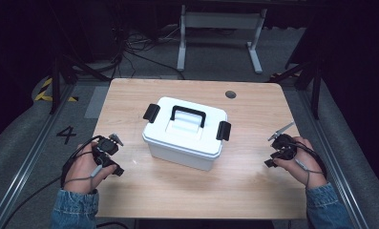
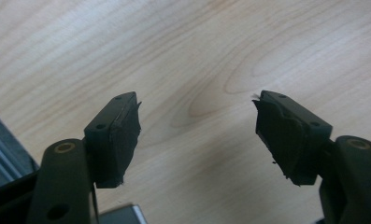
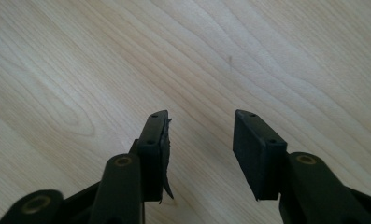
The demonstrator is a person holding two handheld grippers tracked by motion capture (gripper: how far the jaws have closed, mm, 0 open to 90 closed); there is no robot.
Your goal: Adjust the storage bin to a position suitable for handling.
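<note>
Flanking white box (image 1: 185,132), both jaws apart

A white plastic lidded storage box (image 1: 184,133) with a black handle and black side latches sits mid-frame on the light wooden rectangular table (image 1: 244,181). A white metal frame (image 1: 220,28) stands top centre.
</note>
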